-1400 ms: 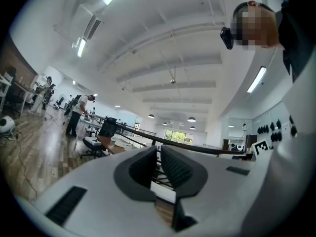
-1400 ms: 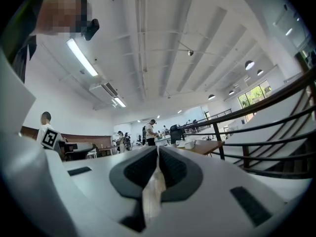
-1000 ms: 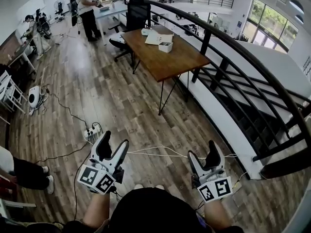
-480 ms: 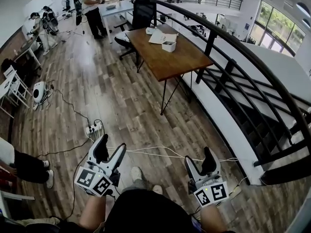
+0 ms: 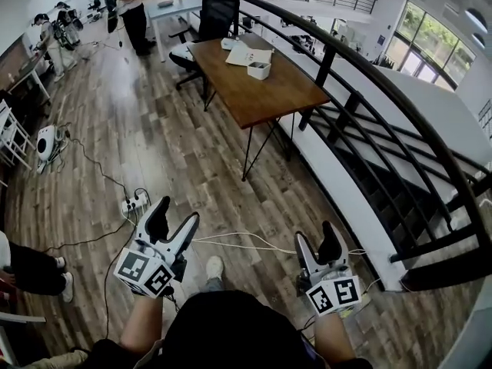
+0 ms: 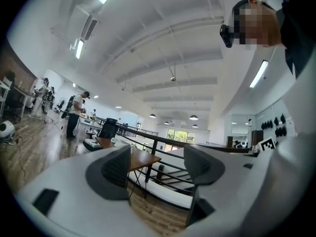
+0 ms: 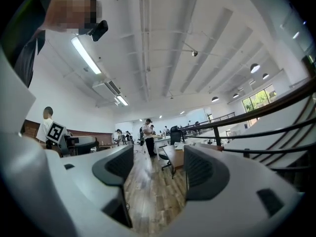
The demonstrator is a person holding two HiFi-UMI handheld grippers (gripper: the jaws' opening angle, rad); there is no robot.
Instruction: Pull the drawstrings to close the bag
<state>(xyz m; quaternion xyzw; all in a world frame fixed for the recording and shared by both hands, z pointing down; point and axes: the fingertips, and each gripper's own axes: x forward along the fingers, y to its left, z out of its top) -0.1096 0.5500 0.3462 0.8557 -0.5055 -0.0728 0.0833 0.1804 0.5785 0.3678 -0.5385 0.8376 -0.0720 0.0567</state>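
Note:
No bag and no drawstrings show in any view. My left gripper (image 5: 171, 224) is held low at the left over the wood floor, open, with nothing between its pads. The left gripper view has its jaws (image 6: 158, 167) wide apart, framing a distant table and railing. My right gripper (image 5: 317, 244) is held low at the right, its jaws closing but still apart, with nothing between them. In the right gripper view only floor and far-off people show between the pads of the right gripper (image 7: 159, 168).
A wooden table (image 5: 257, 83) with white boxes stands ahead, beside a curved black railing (image 5: 369, 83) over a stairwell. White cables (image 5: 238, 241) and a power strip (image 5: 132, 204) lie on the floor. A person (image 5: 131, 6) stands at the back, another person's legs (image 5: 31, 271) show at the left.
The person holding the grippers has stepped forward: the table and railing have shifted in the head view and a shoe now shows between the grippers. The right gripper's jaws look slightly narrower.

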